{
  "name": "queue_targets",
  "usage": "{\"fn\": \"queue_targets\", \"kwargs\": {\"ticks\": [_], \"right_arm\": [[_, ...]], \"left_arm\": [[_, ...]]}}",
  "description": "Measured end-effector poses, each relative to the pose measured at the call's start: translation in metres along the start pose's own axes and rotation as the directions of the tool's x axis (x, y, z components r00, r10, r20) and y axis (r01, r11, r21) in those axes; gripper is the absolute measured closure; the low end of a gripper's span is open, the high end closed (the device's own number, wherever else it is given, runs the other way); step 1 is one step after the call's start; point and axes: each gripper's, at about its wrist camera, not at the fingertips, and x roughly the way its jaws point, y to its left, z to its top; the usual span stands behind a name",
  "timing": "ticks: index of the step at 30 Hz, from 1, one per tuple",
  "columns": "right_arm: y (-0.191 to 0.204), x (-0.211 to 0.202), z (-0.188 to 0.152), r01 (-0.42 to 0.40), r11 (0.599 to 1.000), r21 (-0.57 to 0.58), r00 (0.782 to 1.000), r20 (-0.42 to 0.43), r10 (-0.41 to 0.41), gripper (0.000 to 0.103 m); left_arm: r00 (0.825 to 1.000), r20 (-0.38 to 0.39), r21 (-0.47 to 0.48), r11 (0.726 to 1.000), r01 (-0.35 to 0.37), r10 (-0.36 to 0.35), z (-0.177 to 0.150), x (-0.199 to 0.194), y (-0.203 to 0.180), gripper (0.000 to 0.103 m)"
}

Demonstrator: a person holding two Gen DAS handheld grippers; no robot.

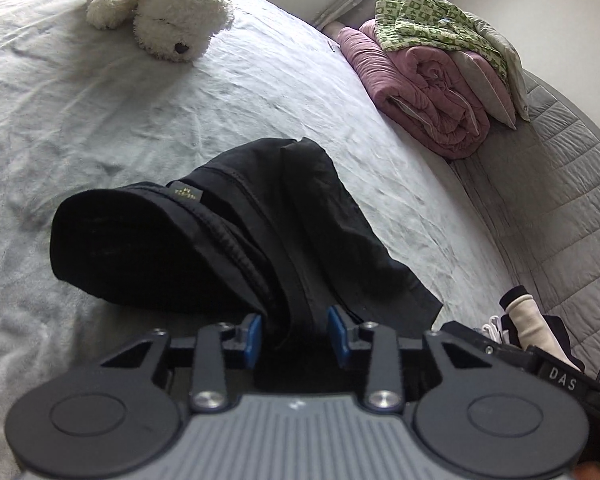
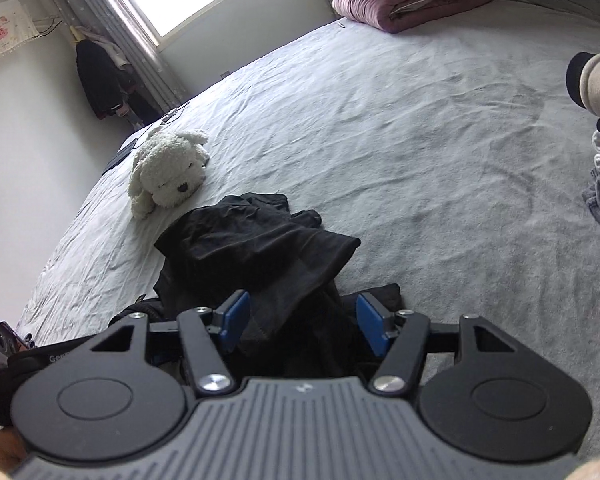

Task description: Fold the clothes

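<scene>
Here's the bed, a wide spread of pale grey sheet, rumpled with shallow creases all over. Lying on it near the front, a black garment sits bunched in a loose heap. Just beyond that, a white plush dog sprawls on the sheet, nose towards us. Far corner now: a rolled pink quilt rests on the bed, a green patterned cloth draped on top of it.

My two wrist views look down along their fingers, close over the bed; both share the black garment between the fingers and the plush dog beyond them.
</scene>
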Motion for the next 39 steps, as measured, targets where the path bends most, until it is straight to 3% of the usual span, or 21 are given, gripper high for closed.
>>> {"fn": "queue_targets", "kwargs": {"ticks": [2, 8, 9, 10, 11, 16, 20, 24, 30, 33, 34, 36, 38, 39], "right_arm": [[-0.003, 0.005, 0.003, 0.006, 1.000, 0.008, 1.000, 0.007, -0.007, 0.040], [-0.004, 0.019, 0.008, -0.033, 0.999, -0.003, 0.998, 0.056, 0.033, 0.041], [-0.005, 0.022, 0.008, -0.041, 0.999, -0.003, 0.998, 0.049, 0.041, 0.053], [-0.004, 0.025, 0.007, -0.052, 0.999, 0.005, 0.998, 0.031, 0.052, 0.078], [-0.003, 0.026, 0.007, -0.064, 0.998, 0.008, 0.998, 0.018, 0.063, 0.092], [0.019, 0.015, 0.003, -0.139, 0.989, -0.048, 0.990, -0.007, 0.139, 0.096], [0.036, 0.005, -0.005, -0.216, 0.973, -0.082, 0.975, -0.072, 0.210, 0.097], [0.049, 0.005, -0.021, -0.288, 0.955, -0.074, 0.947, -0.172, 0.273, 0.097], [0.072, 0.008, -0.039, -0.346, 0.931, -0.113, 0.914, -0.264, 0.307, 0.097], [0.080, 0.005, -0.041, -0.350, 0.923, -0.158, 0.917, -0.260, 0.303, 0.094], [0.081, 0.003, -0.041, -0.346, 0.922, -0.172, 0.921, -0.251, 0.299, 0.087], [0.080, 0.002, -0.037, -0.316, 0.929, -0.194, 0.937, -0.219, 0.273, 0.086], [0.078, 0.001, -0.033, -0.285, 0.934, -0.213, 0.951, -0.185, 0.248, 0.067], [0.075, -0.001, -0.031, -0.267, 0.939, -0.215, 0.959, -0.159, 0.236, 0.048]], "left_arm": [[1.000, 0.008, 0.021, 1.000, -0.019, 0.019, -0.001, -0.002, -0.002, 0.094], [1.000, 0.012, 0.035, 0.999, -0.017, 0.016, 0.001, -0.020, 0.003, 0.097], [1.000, 0.016, 0.039, 0.999, -0.018, 0.018, 0.001, -0.023, 0.004, 0.098], [1.000, 0.021, 0.043, 0.999, -0.020, 0.019, 0.001, -0.026, 0.005, 0.098], [0.999, 0.027, 0.046, 0.999, -0.022, 0.021, 0.001, -0.030, 0.006, 0.098], [0.997, 0.063, 0.043, 0.998, -0.042, 0.039, 0.007, -0.047, 0.015, 0.098], [0.993, 0.095, 0.038, 0.997, -0.074, 0.070, 0.015, -0.064, 0.027, 0.098], [0.983, 0.123, 0.049, 0.988, -0.144, 0.137, 0.020, -0.079, 0.040, 0.098], [0.964, 0.142, 0.040, 0.972, -0.232, 0.224, 0.025, -0.094, 0.063, 0.099], [0.952, 0.155, 0.036, 0.961, -0.273, 0.264, 0.027, -0.099, 0.071, 0.099], [0.946, 0.161, 0.034, 0.956, -0.292, 0.283, 0.029, -0.100, 0.074, 0.099], [0.935, 0.169, 0.023, 0.947, -0.321, 0.313, 0.031, -0.103, 0.080, 0.099], [0.930, 0.169, 0.000, 0.944, -0.331, 0.326, 0.034, -0.105, 0.087, 0.099], [0.928, 0.170, -0.009, 0.942, -0.335, 0.331, 0.035, -0.106, 0.089, 0.099]]}}
